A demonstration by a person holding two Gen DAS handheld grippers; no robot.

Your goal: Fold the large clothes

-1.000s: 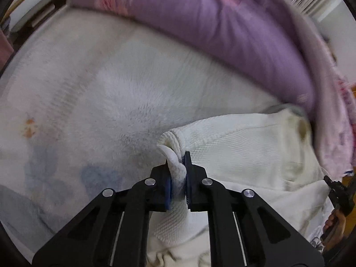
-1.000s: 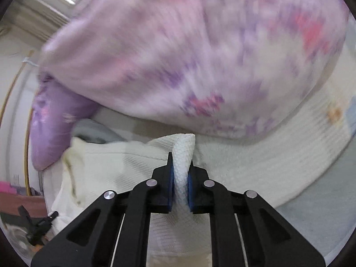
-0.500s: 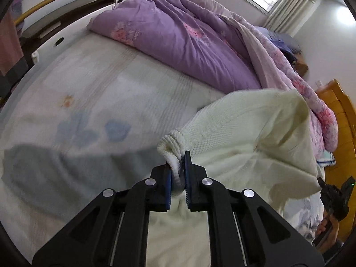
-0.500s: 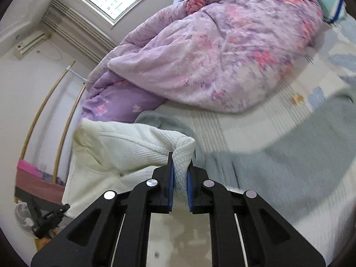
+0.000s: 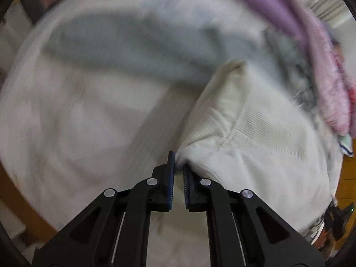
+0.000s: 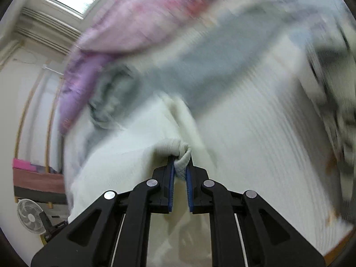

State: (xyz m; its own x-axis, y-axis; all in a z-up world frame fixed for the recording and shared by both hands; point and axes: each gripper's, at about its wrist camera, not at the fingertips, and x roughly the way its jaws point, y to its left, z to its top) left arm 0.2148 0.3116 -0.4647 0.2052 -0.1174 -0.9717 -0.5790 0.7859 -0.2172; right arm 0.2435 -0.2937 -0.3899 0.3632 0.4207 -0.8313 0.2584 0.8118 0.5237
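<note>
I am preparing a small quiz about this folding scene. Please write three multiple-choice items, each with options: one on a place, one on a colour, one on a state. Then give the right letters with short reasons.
1. Where does the cream sweater lie?
A. on the bed
B. on a chair
C. on the floor

2. What colour is the quilt behind the sweater?
A. green
B. purple and pink
C. black

3. What does the right gripper do?
A. hangs open
B. clamps a sweater edge
C. holds a fan

Key: 1 A, it spreads over the pale bed sheet. 2 B, purple and pink fabric shows. 3 B, knit cloth sits between its pads.
</note>
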